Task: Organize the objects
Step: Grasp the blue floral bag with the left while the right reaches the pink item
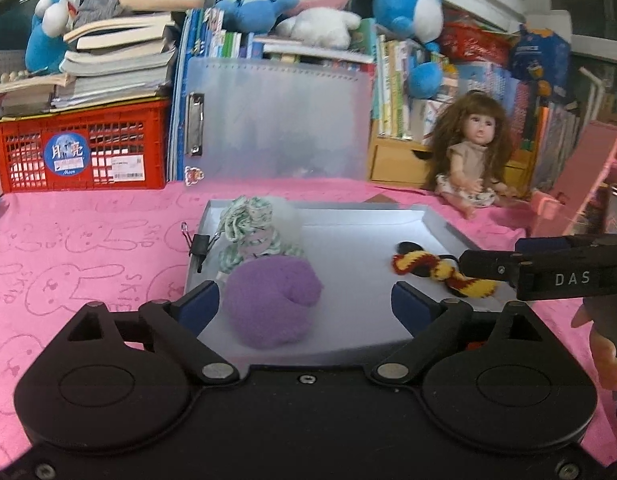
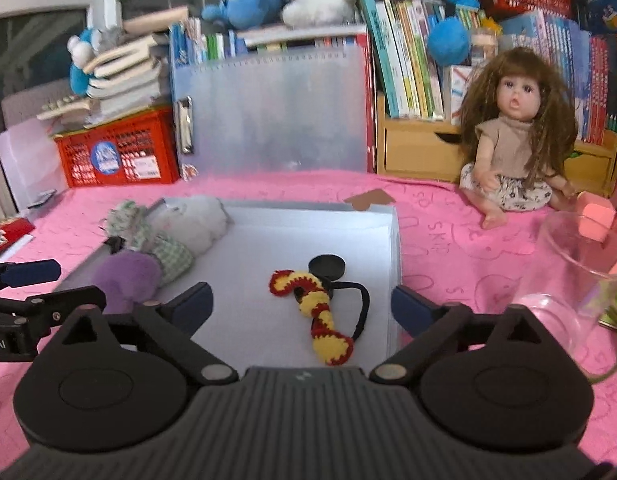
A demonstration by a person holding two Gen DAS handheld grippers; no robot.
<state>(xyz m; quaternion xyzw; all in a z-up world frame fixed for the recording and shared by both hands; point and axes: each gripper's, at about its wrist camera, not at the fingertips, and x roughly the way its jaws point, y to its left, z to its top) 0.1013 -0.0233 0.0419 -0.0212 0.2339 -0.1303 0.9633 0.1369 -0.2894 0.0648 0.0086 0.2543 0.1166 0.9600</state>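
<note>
A shallow grey tray (image 1: 356,340) (image 2: 384,240) lies on the pink cloth. In it are a purple fuzzy scrunchie (image 1: 272,304) (image 2: 126,280), a green checked scrunchie (image 1: 248,228) (image 2: 164,252), a white fluffy one (image 2: 196,220), and a red-and-yellow crocheted hair tie (image 1: 440,270) (image 2: 320,320) with a black disc (image 2: 328,266). My left gripper (image 1: 304,304) is open, its jaws either side of the purple scrunchie. My right gripper (image 2: 302,304) is open, just above the crocheted hair tie. The right gripper's finger shows in the left wrist view (image 1: 488,266).
A long-haired doll (image 1: 472,152) (image 2: 512,140) sits at the back right. A glass bowl (image 2: 580,292) stands right of the tray. A red crate (image 1: 84,148), a clear folder (image 1: 276,120), books and plush toys line the back. A black binder clip (image 1: 200,246) grips the tray's left rim.
</note>
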